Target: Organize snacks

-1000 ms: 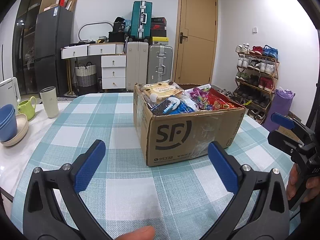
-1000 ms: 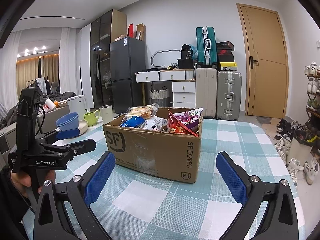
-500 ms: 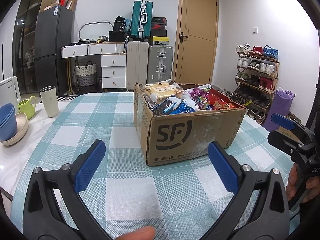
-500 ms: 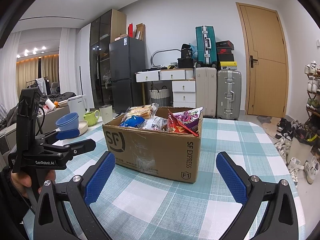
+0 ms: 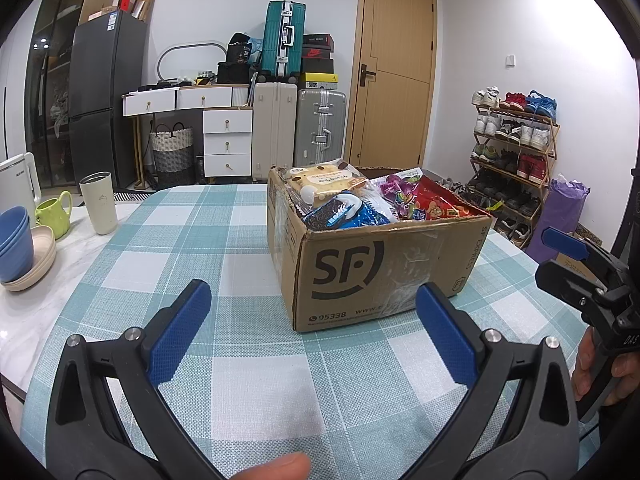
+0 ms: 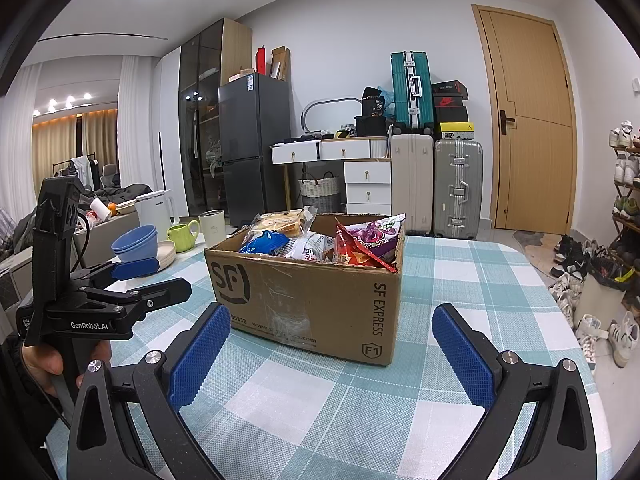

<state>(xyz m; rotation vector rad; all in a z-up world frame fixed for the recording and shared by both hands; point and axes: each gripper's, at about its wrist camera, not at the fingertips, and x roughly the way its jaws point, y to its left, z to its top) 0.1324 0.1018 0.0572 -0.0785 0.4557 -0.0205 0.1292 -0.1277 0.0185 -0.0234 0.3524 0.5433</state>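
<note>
**Snacks heaped in the box, both grippers wide and empty**

While the snacks [image 5: 360,204] sit piled in the open cardboard box [image 5: 380,272] near the middle of the checked tablecloth [image 5: 168,240], neither gripper holds anything. A yellow cake pack [image 5: 324,182] leans at the far left corner, a blue cookie bag [image 5: 344,216] lies in front of it, and purple and red bags [image 6: 368,242] stand up on the right, poking above the rim. This fits either a box just filled or one waiting to be emptied; the pictures do not settle which.

The left gripper [image 5: 310,320] hovers short of the box's near face, fingers spread well apart. The right gripper [image 6: 330,348] faces the box's right corner, likewise spread with nothing between the pads.

Risks, as I judge them: the bags are slick, puffed and overlapping, so a pinch on one could drag a neighbour over the rim, or crush what is inside. A low approach could catch a finger on the box wall and shove the light box across the cloth. Both grippers near the same opening could knock each other.

Room is good: bare cloth lies in front of and to both sides of the box. To the left, off the cloth, stand a cup [image 5: 98,204], a green mug [image 5: 54,214] and stacked bowls [image 5: 16,248], well apart from the box. The table's right edge [image 6: 576,340] drops to shoes on the floor.
</note>
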